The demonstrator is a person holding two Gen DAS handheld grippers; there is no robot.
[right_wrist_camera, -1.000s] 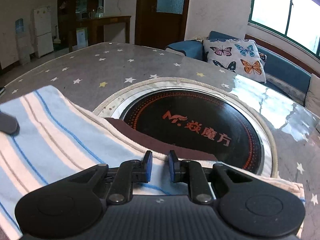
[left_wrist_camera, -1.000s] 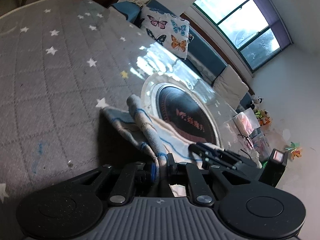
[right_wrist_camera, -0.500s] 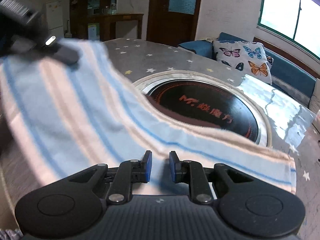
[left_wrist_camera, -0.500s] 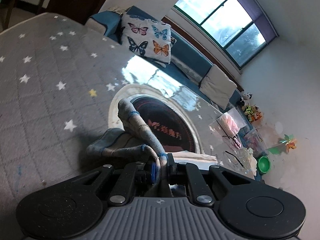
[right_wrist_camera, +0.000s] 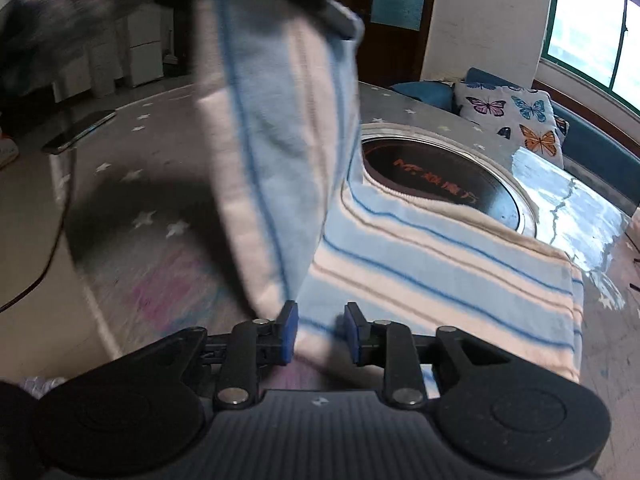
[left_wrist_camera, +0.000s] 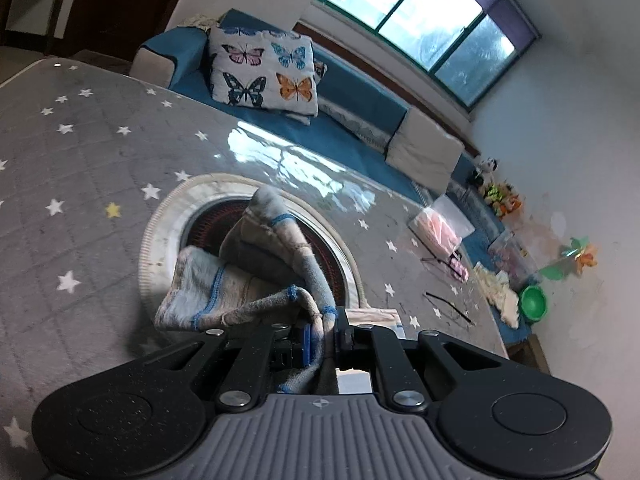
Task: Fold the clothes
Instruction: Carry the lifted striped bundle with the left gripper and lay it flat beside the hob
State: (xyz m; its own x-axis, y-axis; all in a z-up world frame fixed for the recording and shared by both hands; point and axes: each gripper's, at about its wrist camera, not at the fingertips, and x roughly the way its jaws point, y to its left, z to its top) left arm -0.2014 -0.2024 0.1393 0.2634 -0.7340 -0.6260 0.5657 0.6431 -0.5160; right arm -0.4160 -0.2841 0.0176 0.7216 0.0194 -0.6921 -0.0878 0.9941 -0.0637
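The left tongs [left_wrist_camera: 323,334] were clamped on a corner of the striped towel [right_wrist_camera: 420,264], lifted above the table [left_wrist_camera: 80,184]. The right tongs [right_wrist_camera: 318,330] had just been opening, pads off the towel lying between them.

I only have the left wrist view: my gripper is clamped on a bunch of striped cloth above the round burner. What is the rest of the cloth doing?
Observer: In the right wrist view, the striped cloth lies flat on the table, one edge over the round burner, with a lifted flap hanging over it.
Operator: Is the right gripper holding it?
Observer: No. The right gripper has just been opening; its pads stand apart with cloth showing between them.
Operator: Anything to avoid near it?
Observer: A phone lies on the table, clear of the cloth.
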